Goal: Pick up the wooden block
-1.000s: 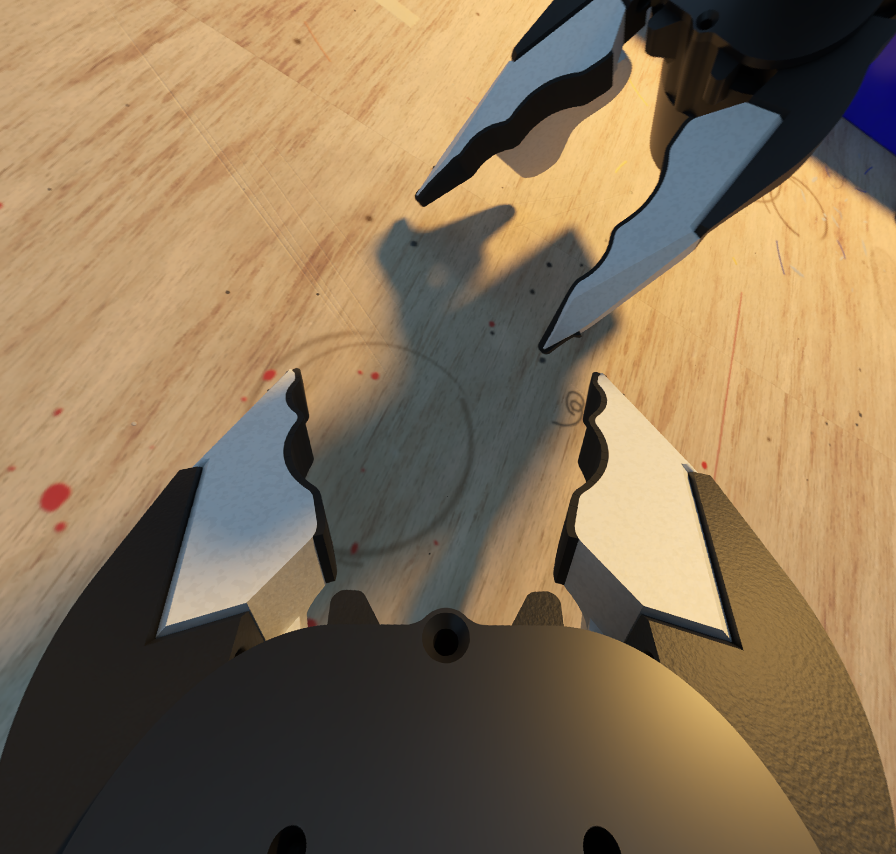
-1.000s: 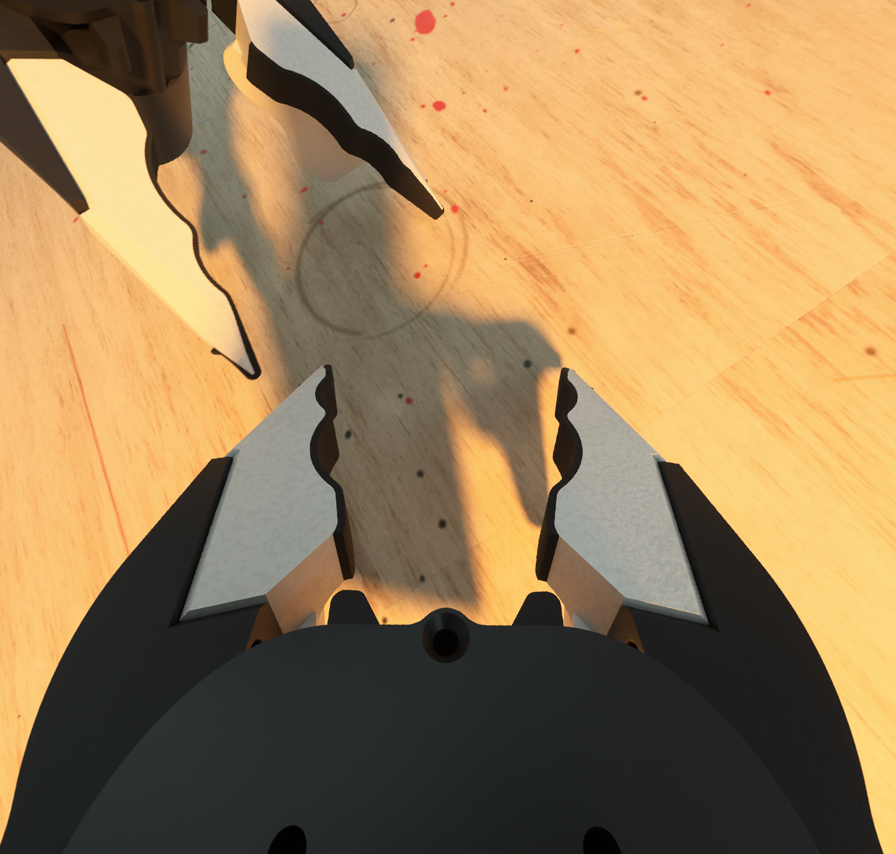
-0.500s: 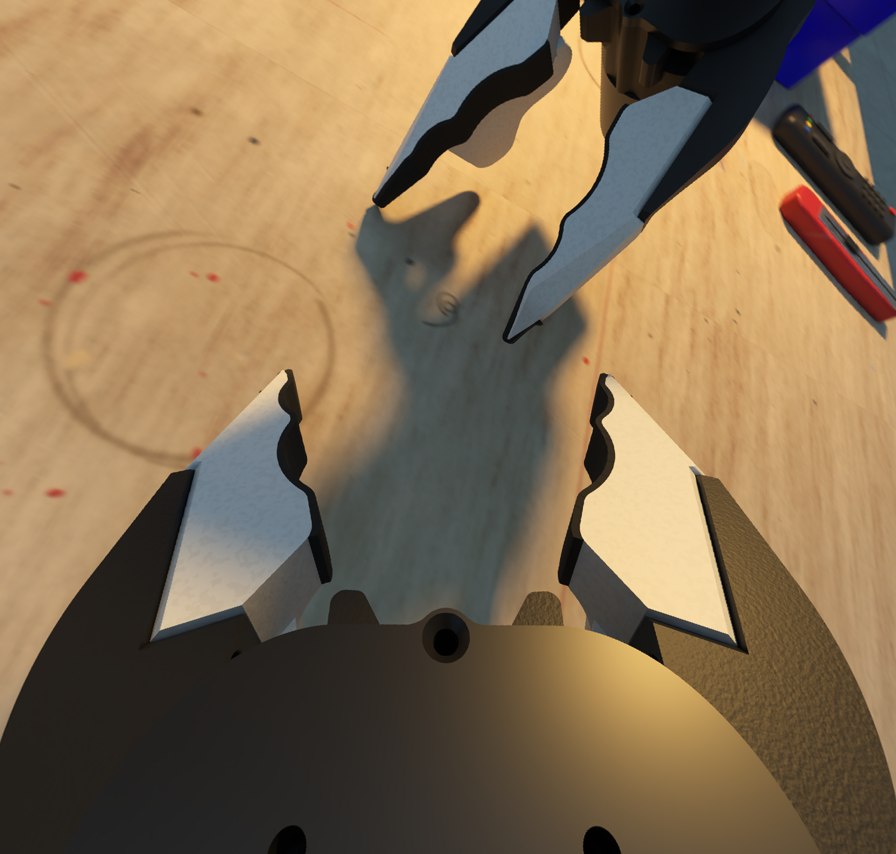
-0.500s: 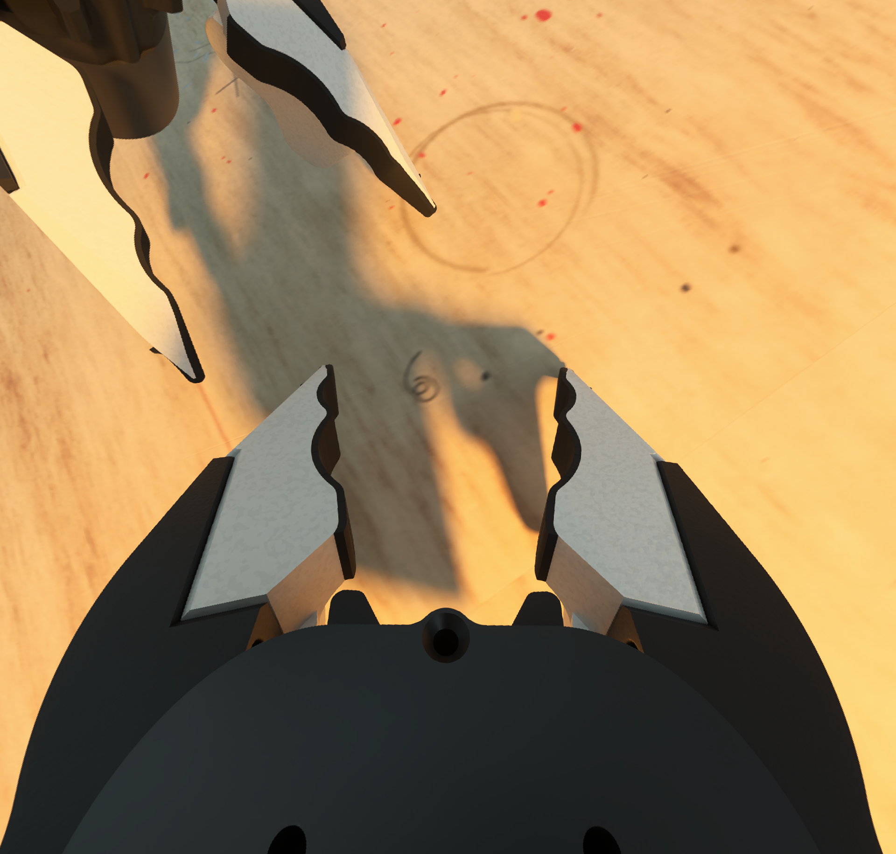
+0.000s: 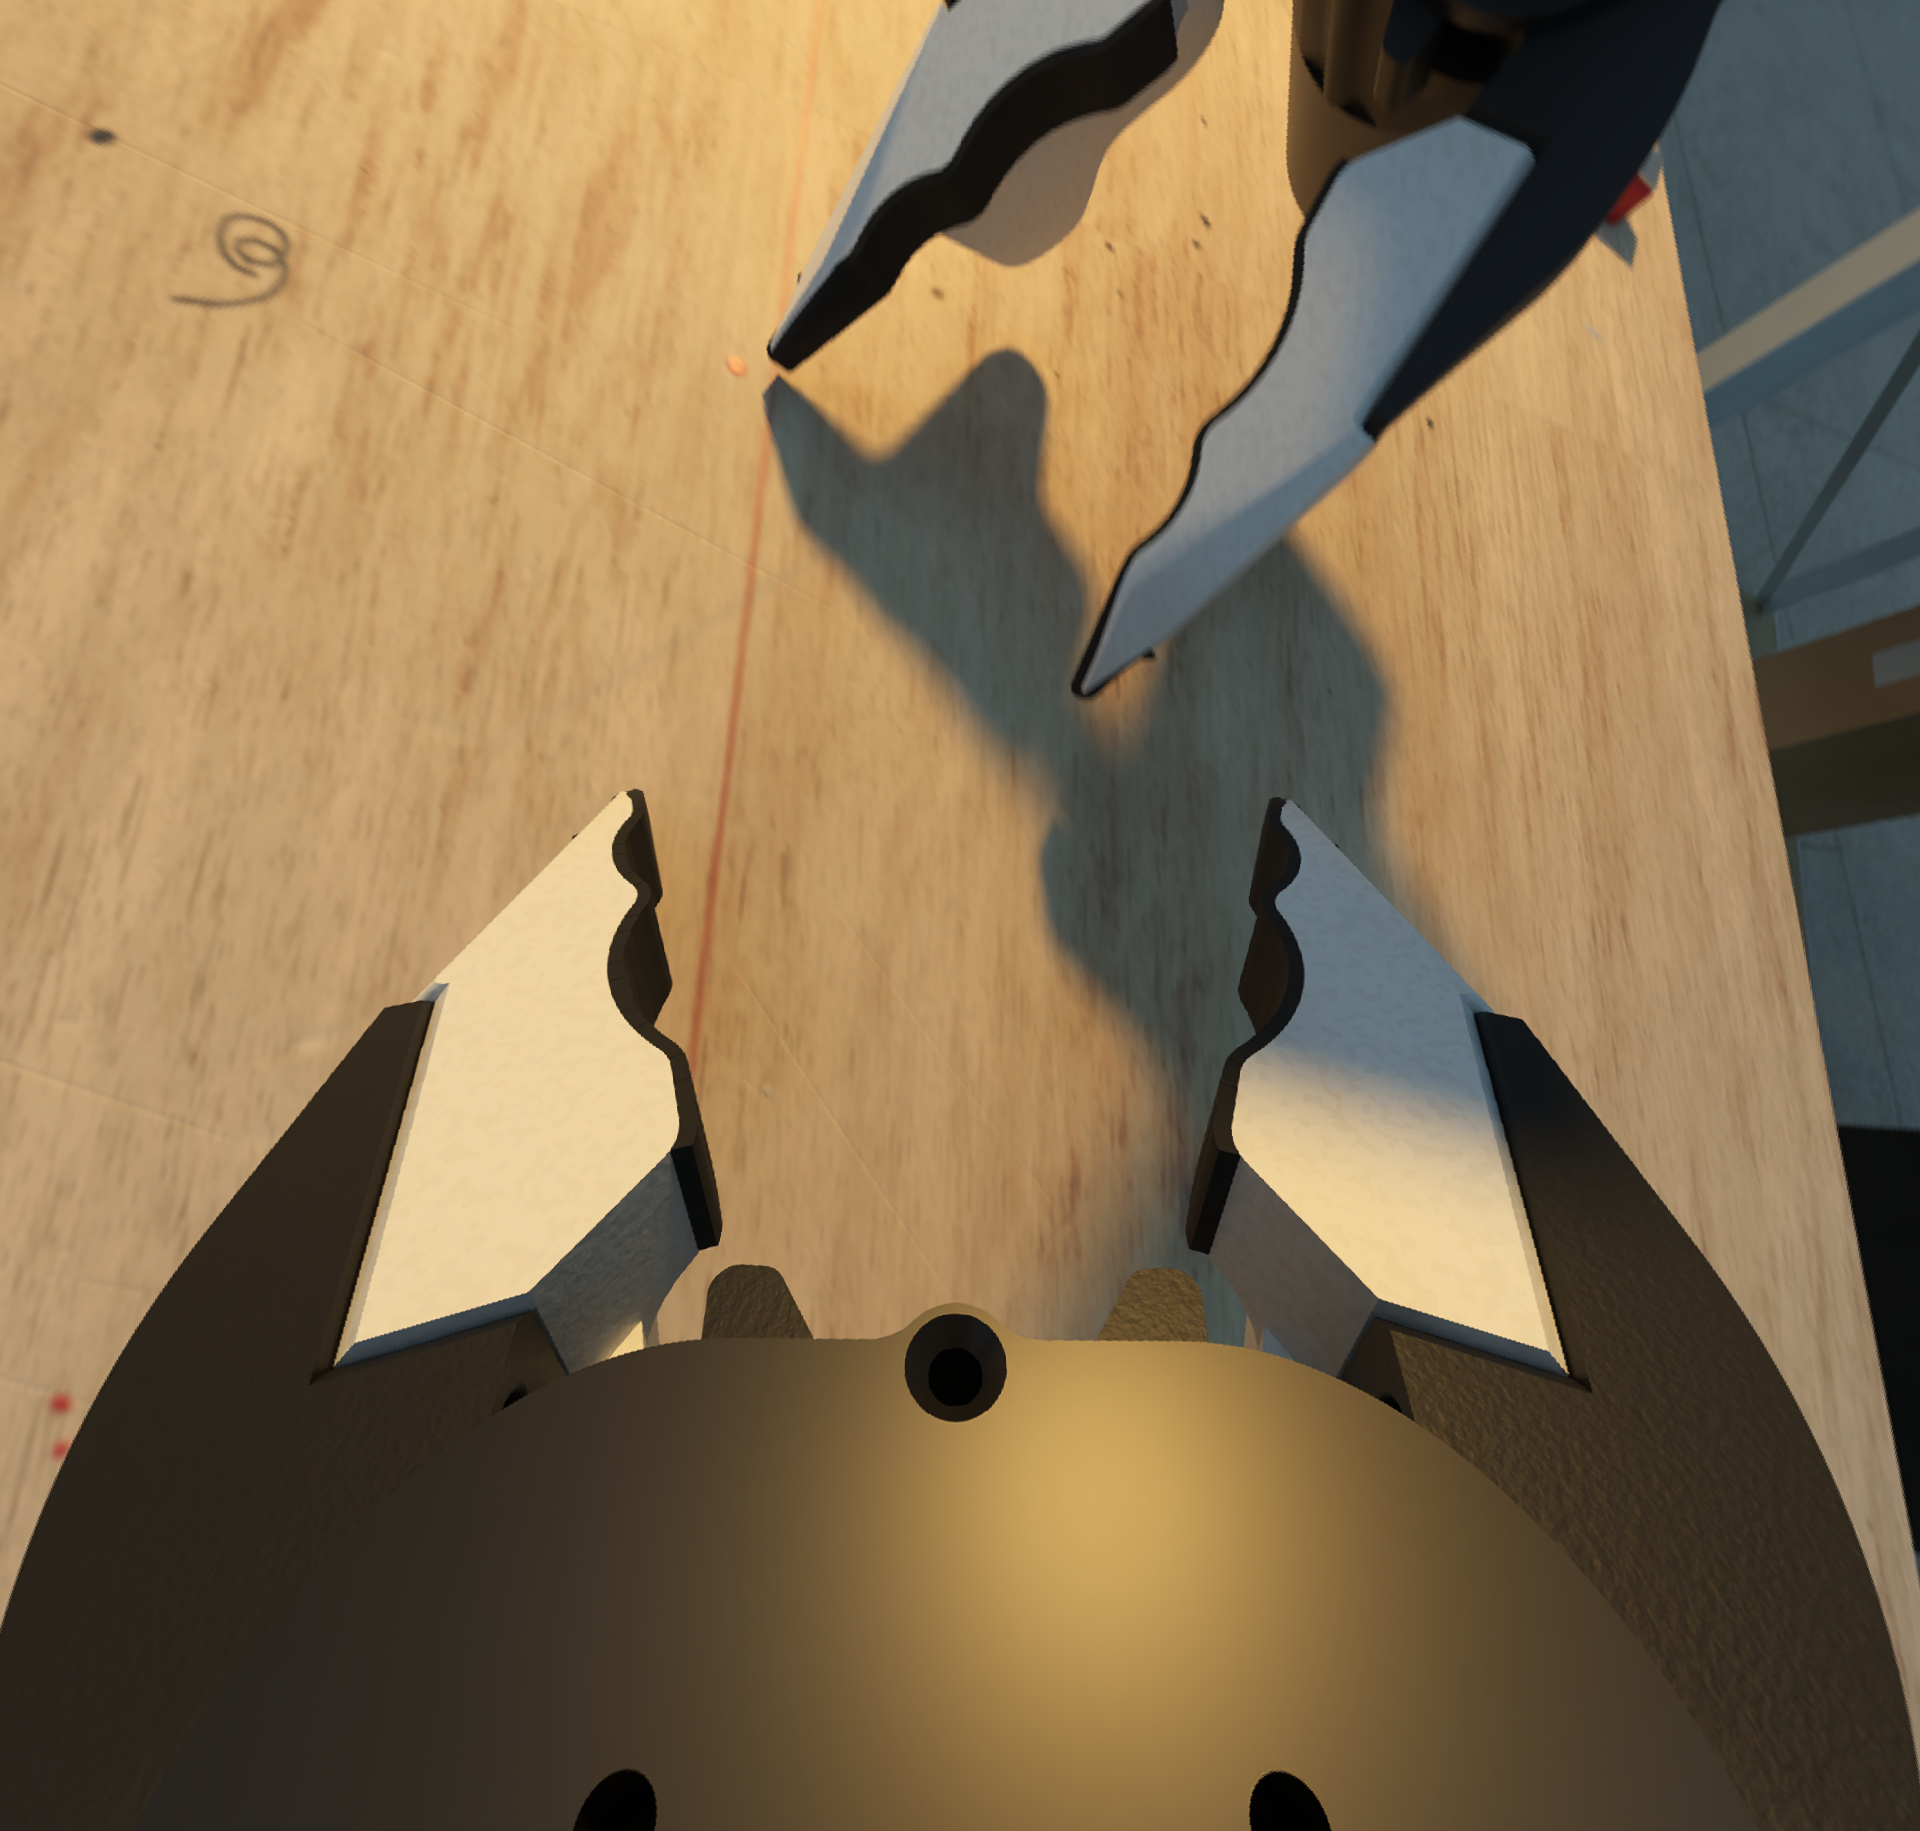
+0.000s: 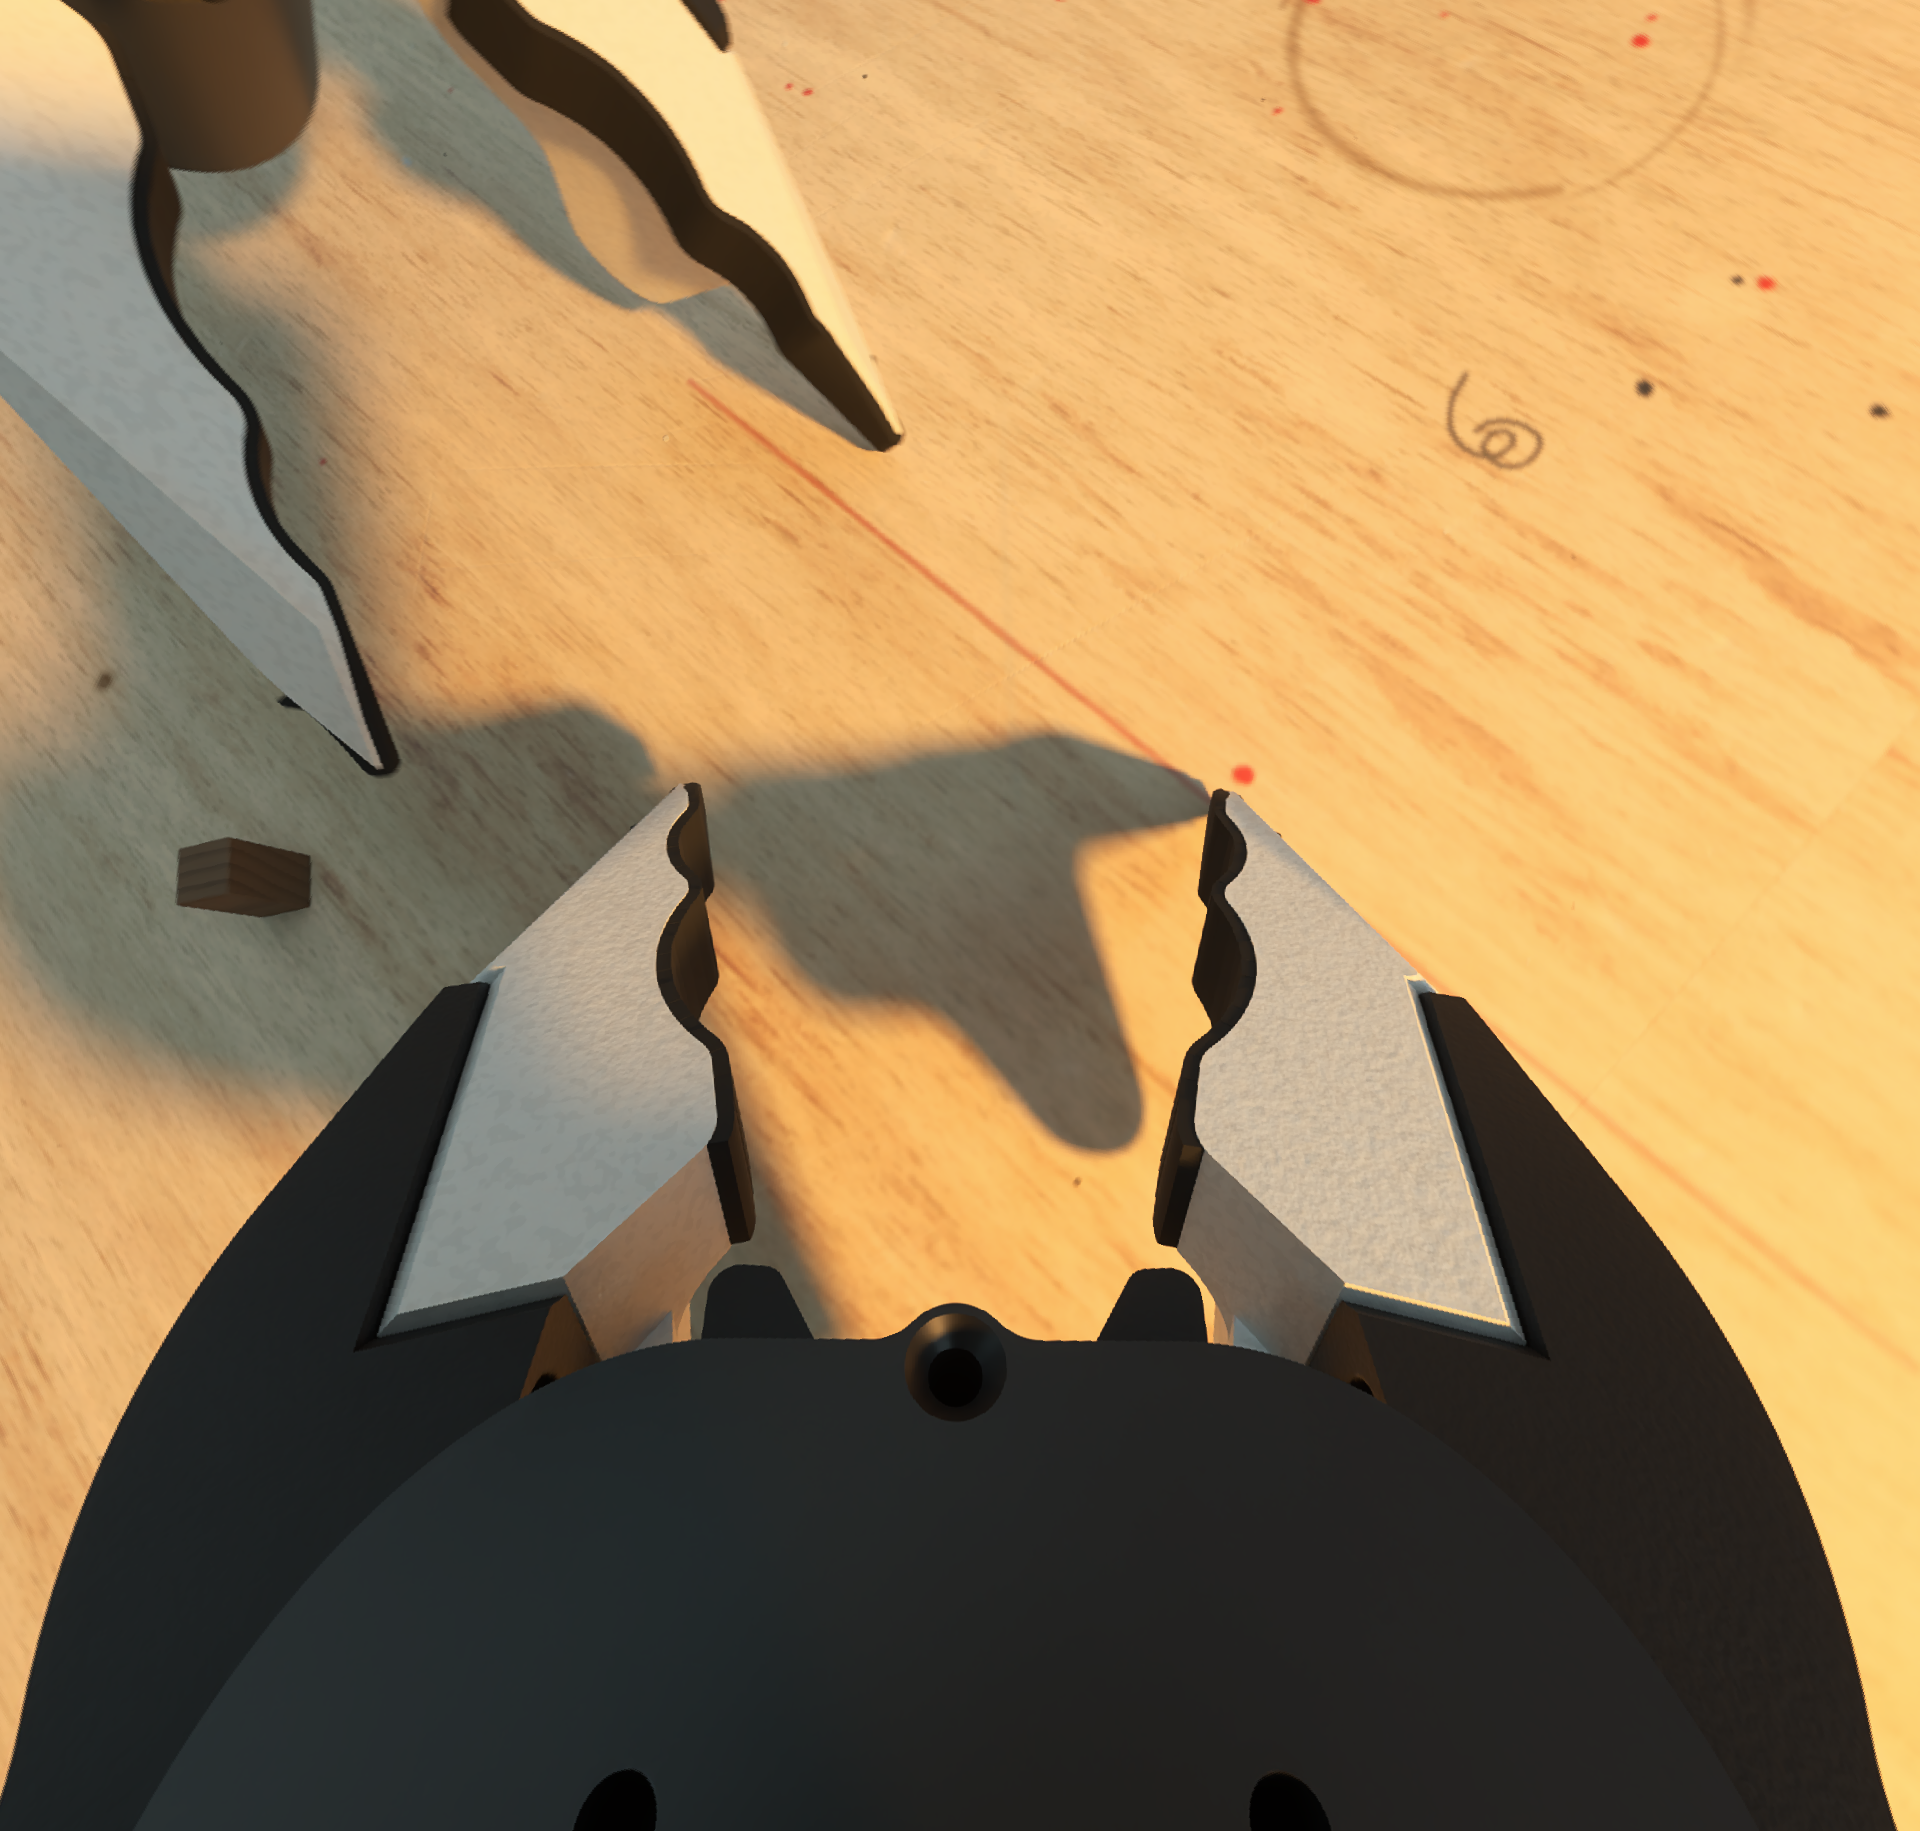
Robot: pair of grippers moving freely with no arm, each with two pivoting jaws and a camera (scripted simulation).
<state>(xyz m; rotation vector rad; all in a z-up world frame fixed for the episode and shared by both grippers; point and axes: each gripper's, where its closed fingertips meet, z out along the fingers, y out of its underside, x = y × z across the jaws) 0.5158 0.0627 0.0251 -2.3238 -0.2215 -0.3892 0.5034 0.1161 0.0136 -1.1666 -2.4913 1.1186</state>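
A small dark brown wooden block (image 6: 243,876) lies on the wooden table in the right wrist view, at the left, in shadow. It sits left of my right gripper (image 6: 954,792), which is open and empty. My left gripper (image 5: 954,796) is open and empty; in the right wrist view it shows at the upper left (image 6: 636,605), with its nearer fingertip just beyond the block. The block does not show in the left wrist view. The black right gripper shows there at the upper right (image 5: 930,524), open, facing mine.
The light wooden table (image 5: 312,638) has red paint specks, a thin red line (image 6: 935,586), a pencil ring (image 6: 1507,56) and a spiral scribble (image 6: 1496,436). Its edge (image 5: 1745,638) runs down the right of the left wrist view, with floor and a frame beyond. A red object (image 5: 1631,197) peeks behind the right gripper.
Both grippers have shifted over the table, still open and facing each other. The wooden block has come into the right wrist view at left. The table edge now shows in the left wrist view.
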